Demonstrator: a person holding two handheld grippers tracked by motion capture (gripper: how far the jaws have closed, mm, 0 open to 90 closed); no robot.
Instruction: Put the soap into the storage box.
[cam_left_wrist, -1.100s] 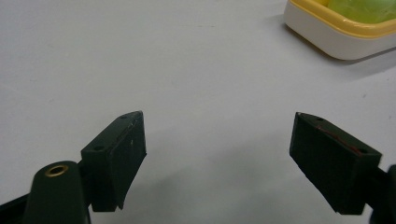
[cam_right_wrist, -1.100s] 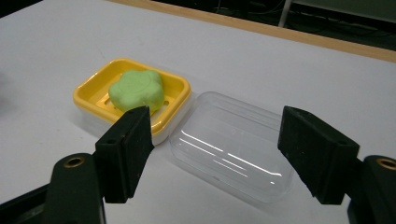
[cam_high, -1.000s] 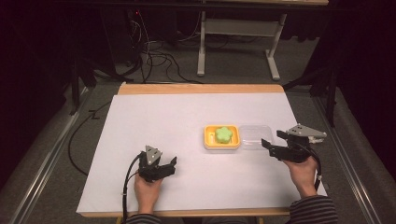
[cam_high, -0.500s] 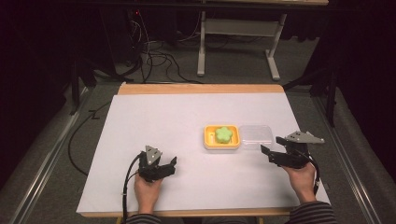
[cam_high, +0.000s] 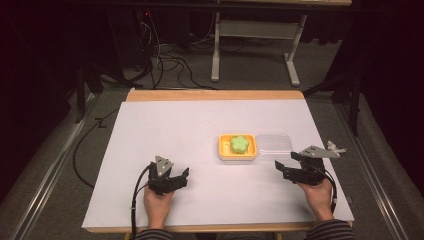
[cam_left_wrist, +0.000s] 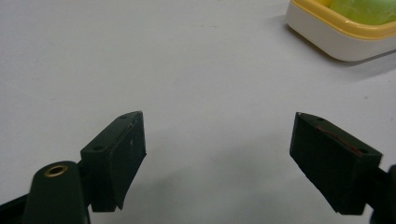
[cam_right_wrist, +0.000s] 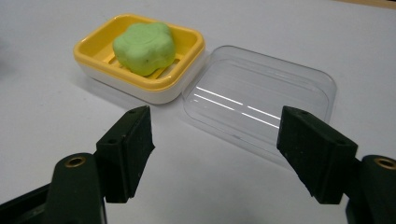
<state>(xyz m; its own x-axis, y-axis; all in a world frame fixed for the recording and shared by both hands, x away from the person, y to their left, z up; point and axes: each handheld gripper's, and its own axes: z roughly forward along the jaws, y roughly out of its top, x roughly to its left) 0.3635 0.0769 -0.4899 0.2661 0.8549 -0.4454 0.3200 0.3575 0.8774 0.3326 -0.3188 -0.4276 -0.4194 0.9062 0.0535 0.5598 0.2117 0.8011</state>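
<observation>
Resting on the white table (cam_high: 200, 130), a yellow soap dish (cam_high: 237, 146) held a green soap (cam_right_wrist: 144, 47) (flower-shaped), its clear lid (cam_right_wrist: 261, 100) touching it at 3 o'clock. The left gripper (cam_high: 181, 176) at 7 o'clock and the right gripper (cam_high: 281, 167) at 4 o'clock each had jaws spread, holding nothing.

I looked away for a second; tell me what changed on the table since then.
The right gripper drew back from the clear lid toward the person, jaws open, holding nothing. The left gripper, the yellow soap dish, the green soap and the lid stayed put.
</observation>
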